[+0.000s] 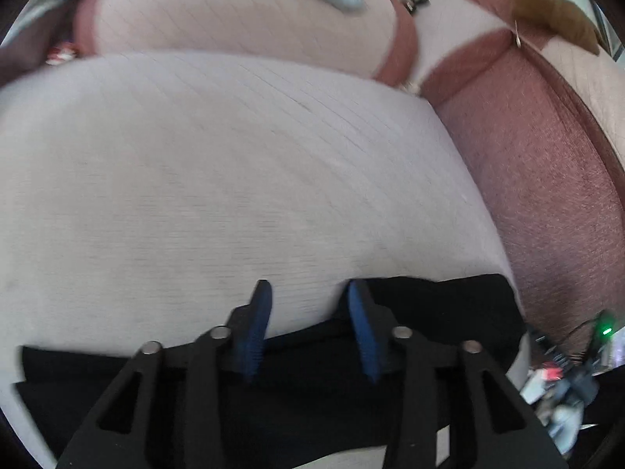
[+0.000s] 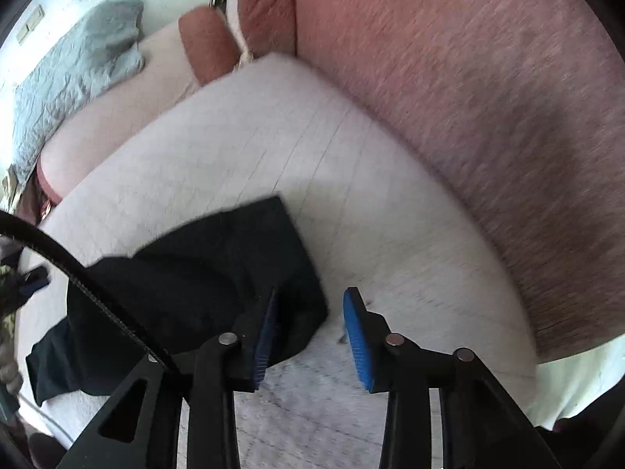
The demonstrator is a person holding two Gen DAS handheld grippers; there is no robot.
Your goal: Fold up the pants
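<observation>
**Risk of a lopsided grab on the pants**

Pants (image 2: 187,273), black soft cloth, lie in a loose part-folded heap on the pale quilted seat cushion (image 1: 234,176), along its front edge and away from the reddish-brown woven backrest (image 2: 449,97).

I hold both tools low over them. Left gripper (image 1: 308,293) has jaws wide apart with nothing between; its tips sit at the cloth's far edge. Right gripper (image 2: 312,305) is also spread wide and empty, its left pad over the heap's corner, its right pad over bare cushion.

Concerns:
- Closing now, I may pinch one layer only, so the fold slides apart.
- I may catch the cushion cover as well.
- Both views are motion-blurred, and black hides the seams; I cannot tell waistband from hem.
</observation>
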